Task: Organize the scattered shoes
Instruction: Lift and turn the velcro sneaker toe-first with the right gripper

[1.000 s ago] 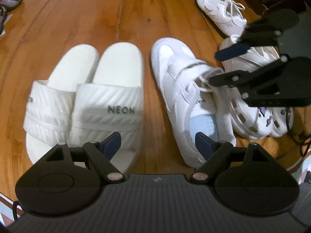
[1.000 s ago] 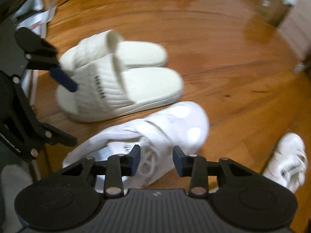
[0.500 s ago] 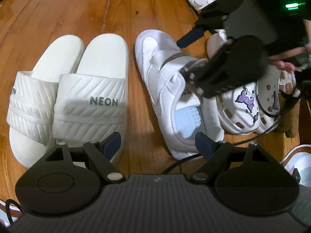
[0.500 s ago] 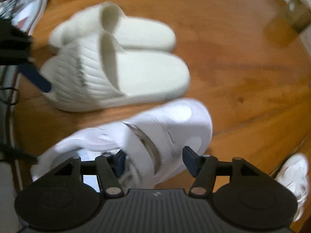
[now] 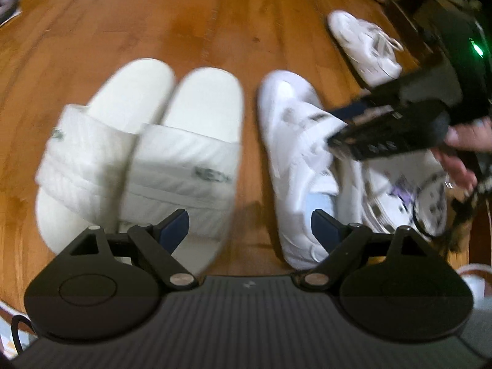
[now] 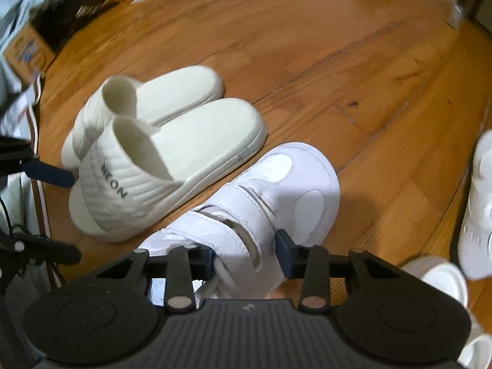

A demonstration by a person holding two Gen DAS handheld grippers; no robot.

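The left hand-held gripper (image 5: 249, 225) is hovering low over the wooden floor (image 5: 190, 24) with its blue-padded fingers spread wide apart and nothing between them. Above it, in the centre-left of the left wrist frame, a pair of cream slides (image 5: 144, 160) is lying side by side, touching along their inner edges, toes pointing toward the top of the frame; the lettering on the nearer strap is blurred here but is reading NEON in the right wrist view (image 6: 160, 166). Just right of the slides, a white strap sneaker (image 5: 295, 166) is lying parallel to them, apart from them by a strip of bare floor.

The right hand-held gripper (image 6: 244, 253) is straddling the strapped middle of that white strap sneaker (image 6: 270, 203), its fingers partly apart on either side of the upper; I cannot tell whether the pads are touching it. In the left wrist frame this gripper is reaching in from the right edge over the sneaker, with a hand (image 5: 461, 150) behind it.

To the right of the sneaker, white clogs with purple charms (image 5: 409, 193) are lying, badly blurred. A second white sneaker (image 5: 363, 46) is sitting well apart in the upper right. Boxes and papers (image 6: 33, 27) are crowding the upper left of the right wrist frame.
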